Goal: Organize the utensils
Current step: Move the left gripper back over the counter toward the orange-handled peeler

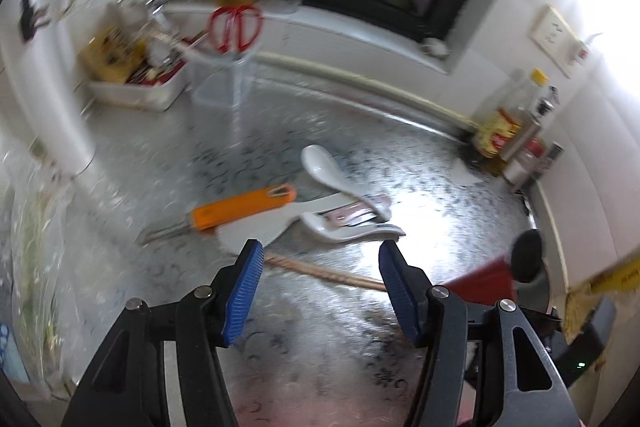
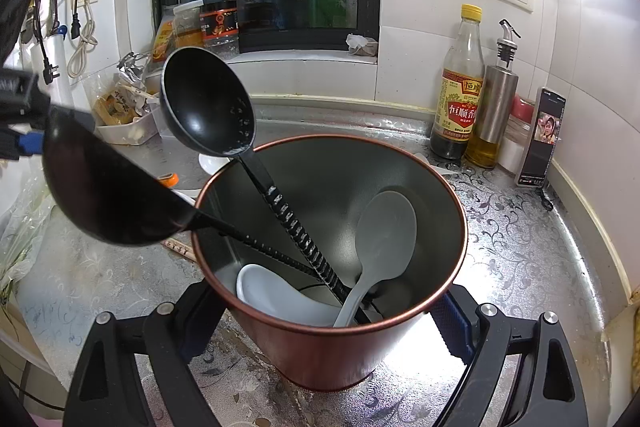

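My left gripper hangs open over the counter, with nothing between its blue pads. Just beyond it lie two white ceramic spoons, a white rice paddle, an orange-handled tool and wooden chopsticks. My right gripper is shut on a copper-coloured utensil holder. The holder contains two black ladles, a white ceramic spoon and a grey spoon. The same holder shows at the right of the left wrist view.
Red scissors stand in a clear cup beside a white tray of clutter at the back left. A vinegar bottle, an oil dispenser and a phone line the right wall. A plastic bag lies at the left.
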`<action>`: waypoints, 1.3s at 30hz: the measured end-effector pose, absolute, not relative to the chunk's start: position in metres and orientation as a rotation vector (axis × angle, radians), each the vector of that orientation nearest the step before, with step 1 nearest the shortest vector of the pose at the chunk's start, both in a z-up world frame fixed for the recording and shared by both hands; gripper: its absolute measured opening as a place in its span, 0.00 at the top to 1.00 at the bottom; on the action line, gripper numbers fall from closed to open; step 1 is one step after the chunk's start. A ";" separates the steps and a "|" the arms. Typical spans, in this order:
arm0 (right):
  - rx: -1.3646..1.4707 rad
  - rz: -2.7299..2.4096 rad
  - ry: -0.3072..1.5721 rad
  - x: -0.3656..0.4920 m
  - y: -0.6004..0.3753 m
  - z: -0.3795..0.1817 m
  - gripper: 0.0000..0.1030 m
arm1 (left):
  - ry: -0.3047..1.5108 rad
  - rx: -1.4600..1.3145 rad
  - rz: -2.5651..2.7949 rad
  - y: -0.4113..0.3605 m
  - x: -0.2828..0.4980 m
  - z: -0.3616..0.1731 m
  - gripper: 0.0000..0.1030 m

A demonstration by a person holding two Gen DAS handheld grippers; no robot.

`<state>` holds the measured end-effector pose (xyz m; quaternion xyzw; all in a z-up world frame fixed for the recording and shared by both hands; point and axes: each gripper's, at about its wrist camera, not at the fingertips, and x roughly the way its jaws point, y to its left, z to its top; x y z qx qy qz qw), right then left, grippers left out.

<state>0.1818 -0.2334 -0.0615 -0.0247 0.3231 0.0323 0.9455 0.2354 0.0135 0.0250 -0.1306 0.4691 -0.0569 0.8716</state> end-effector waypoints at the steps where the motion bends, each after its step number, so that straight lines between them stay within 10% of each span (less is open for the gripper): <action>1: -0.050 0.066 0.658 0.182 -0.234 -0.062 0.11 | 0.990 -0.278 -0.102 0.018 0.236 0.022 0.39; 39: -0.070 0.095 0.639 0.181 -0.232 -0.058 0.11 | 1.116 -0.652 0.164 0.138 0.255 -0.073 0.36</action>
